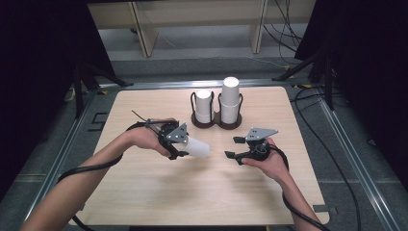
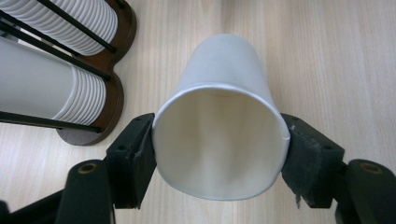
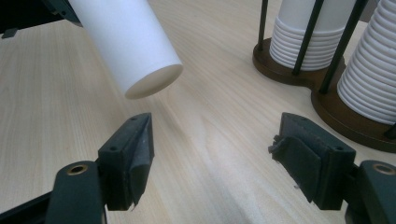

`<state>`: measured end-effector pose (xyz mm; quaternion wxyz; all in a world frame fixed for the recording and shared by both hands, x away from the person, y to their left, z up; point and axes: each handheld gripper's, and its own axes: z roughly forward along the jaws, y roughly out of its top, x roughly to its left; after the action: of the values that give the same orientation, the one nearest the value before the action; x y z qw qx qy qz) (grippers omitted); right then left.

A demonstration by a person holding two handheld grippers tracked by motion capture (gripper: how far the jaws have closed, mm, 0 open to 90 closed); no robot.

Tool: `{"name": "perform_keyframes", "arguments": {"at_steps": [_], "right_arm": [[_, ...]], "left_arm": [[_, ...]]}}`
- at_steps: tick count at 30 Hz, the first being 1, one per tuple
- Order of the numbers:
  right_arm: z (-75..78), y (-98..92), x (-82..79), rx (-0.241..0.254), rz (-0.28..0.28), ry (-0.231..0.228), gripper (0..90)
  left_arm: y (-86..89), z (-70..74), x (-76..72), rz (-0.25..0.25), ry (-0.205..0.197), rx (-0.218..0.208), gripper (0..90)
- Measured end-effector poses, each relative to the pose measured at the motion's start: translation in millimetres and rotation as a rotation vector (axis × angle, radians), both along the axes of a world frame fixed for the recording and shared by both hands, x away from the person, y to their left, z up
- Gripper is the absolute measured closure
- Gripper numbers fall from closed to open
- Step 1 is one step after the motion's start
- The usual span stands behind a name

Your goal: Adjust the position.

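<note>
My left gripper [image 1: 185,147] is shut on a white paper cup [image 1: 198,147], pads pressing its rim from both sides. The cup [image 2: 219,135] lies on its side, mouth toward the camera, bottom pointing at the right gripper. In the right gripper view the cup's closed end [image 3: 140,56] hangs at upper left above the table. My right gripper [image 1: 234,147] stands open to the cup's right, a short gap away, with nothing between its pads [image 3: 133,154].
A dark brown two-post holder [image 1: 216,122] at the table's back middle carries two stacks of white cups [image 1: 230,98], the right stack taller. The holder [image 2: 112,88] lies close to the left of the held cup. Bare wooden table [image 1: 183,192] spreads toward me.
</note>
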<state>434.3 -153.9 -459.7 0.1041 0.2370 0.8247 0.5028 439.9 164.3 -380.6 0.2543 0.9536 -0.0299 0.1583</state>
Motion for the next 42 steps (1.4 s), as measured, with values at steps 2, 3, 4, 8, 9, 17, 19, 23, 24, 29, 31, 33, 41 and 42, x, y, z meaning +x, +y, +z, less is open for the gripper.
{"name": "perform_keyframes", "arguments": {"at_steps": [2,3,4,8,9,17,19,23,24,29,31,33,41,42], "right_arm": [[0.1,0.4,0.4,-0.001,0.004,-0.005,28.3],[0.5,0.5,0.4,-0.007,0.004,-0.008,28.2],[1.2,0.9,0.1,-0.004,0.005,-0.007,28.3],[2.1,3.4,0.3,0.002,0.011,-0.001,28.3],[2.7,4.4,-0.4,0.002,0.007,0.003,28.3],[4.8,8.2,1.1,-0.002,0.025,-0.024,28.3],[4.8,9.3,0.7,-0.006,0.023,-0.023,28.3],[5.8,11.4,0.3,-0.009,0.027,-0.015,28.3],[5.5,11.9,0.5,-0.009,0.031,-0.013,28.3],[5.8,14.6,0.5,-0.018,0.039,-0.019,28.3],[5.8,15.9,0.1,-0.02,0.04,-0.022,28.3],[6.0,16.9,0.5,-0.029,0.045,-0.034,28.3],[7.2,21.7,-0.1,-0.027,0.051,-0.036,28.3],[7.2,22.5,-0.6,-0.019,0.054,-0.024,28.3]], "left_arm": [[-1.2,2.5,0.3,-0.002,0.0,0.013,32.1],[-2.0,3.6,0.3,-0.005,-0.001,0.018,32.1],[-2.8,4.7,0.2,-0.005,0.0,0.026,32.2],[-6.3,7.7,0.3,-0.011,-0.005,0.058,32.2],[-7.2,8.0,0.3,-0.011,-0.003,0.061,32.4],[-12.5,10.4,1.2,-0.02,0.003,0.131,32.6],[-13.8,10.5,1.1,-0.023,0.003,0.146,32.6],[-17.1,11.1,0.5,-0.029,0.007,0.176,32.6],[-18.2,11.1,0.5,-0.026,0.01,0.176,32.6],[-21.1,12.6,1.9,-0.028,0.012,0.202,32.8],[-22.2,12.4,2.5,-0.026,0.013,0.216,32.9],[-23.3,12.0,2.7,-0.023,0.007,0.227,32.9],[-26.3,14.9,2.1,-0.019,0.014,0.252,32.9],[-26.4,15.1,2.1,-0.019,0.015,0.253,32.9]]}}
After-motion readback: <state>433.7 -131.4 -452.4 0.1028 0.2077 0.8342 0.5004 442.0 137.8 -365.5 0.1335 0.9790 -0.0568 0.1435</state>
